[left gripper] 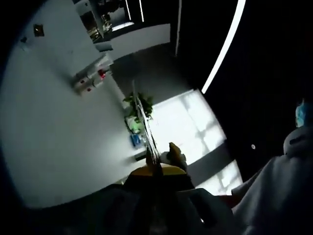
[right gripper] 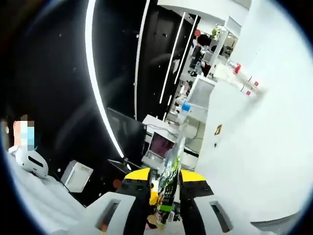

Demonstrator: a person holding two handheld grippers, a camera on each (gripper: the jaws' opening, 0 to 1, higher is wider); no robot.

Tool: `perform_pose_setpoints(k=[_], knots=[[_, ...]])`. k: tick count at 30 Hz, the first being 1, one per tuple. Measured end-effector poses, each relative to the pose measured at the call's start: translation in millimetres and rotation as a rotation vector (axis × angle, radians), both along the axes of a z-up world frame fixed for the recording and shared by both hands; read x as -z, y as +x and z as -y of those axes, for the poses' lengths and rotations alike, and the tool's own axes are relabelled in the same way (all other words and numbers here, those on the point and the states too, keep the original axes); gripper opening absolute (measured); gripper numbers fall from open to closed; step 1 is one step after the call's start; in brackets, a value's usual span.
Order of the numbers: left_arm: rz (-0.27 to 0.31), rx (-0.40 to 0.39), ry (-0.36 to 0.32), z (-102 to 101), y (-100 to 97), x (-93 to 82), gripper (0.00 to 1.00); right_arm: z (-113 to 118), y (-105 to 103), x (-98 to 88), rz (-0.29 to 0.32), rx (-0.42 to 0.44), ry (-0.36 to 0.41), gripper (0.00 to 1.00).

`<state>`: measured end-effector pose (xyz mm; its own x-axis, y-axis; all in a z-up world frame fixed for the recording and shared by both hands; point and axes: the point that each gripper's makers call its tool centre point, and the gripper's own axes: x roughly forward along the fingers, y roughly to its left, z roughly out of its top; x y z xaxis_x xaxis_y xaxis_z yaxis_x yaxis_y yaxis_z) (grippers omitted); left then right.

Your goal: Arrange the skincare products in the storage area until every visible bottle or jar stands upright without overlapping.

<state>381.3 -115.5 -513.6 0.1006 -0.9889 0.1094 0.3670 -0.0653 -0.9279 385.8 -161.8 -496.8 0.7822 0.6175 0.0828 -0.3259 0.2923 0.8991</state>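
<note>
My right gripper (right gripper: 165,196) is shut on a thin flat packet (right gripper: 172,171) with a green and black print. The packet stands up between the yellow-tipped jaws, edge toward the camera. My left gripper (left gripper: 155,172) is also shut, on a thin see-through flat packet (left gripper: 145,122) seen edge-on, with green and blue print along it. A small tan thing (left gripper: 174,149) sits just right of that packet; I cannot tell what it is. Both views point up at the walls and ceiling. I cannot tell whether both grippers hold one and the same packet.
A person's white sleeve (left gripper: 274,196) fills the lower right of the left gripper view, and a person in white (right gripper: 29,166) is at the left of the right gripper view. A white wall (left gripper: 54,127) with red-tipped fittings (left gripper: 93,81) and dark ceiling with light strips (right gripper: 98,88) lie beyond.
</note>
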Motion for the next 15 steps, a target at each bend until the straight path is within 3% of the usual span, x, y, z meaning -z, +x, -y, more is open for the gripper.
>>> perform_pose_setpoints(k=[6,10,12,15], knots=[[-0.009,0.004,-0.031,1.5,-1.1,-6.1,0.00,-6.1,-5.8,0.8,-0.003,-0.058,0.013,0.00],[0.019,0.026,-0.006,5.8,-6.2,-3.4,0.00,-2.5,-5.7,2.1,0.006,-0.044,-0.011,0.00],[0.014,0.030,-0.003,6.3,-6.9,-2.6,0.00,-2.3,-7.2,-0.2,-0.011,-0.054,0.023,0.00],[0.041,0.006,0.002,3.7,-3.3,-4.6,0.02,-6.6,-9.7,-1.1,0.011,-0.071,-0.021,0.00]])
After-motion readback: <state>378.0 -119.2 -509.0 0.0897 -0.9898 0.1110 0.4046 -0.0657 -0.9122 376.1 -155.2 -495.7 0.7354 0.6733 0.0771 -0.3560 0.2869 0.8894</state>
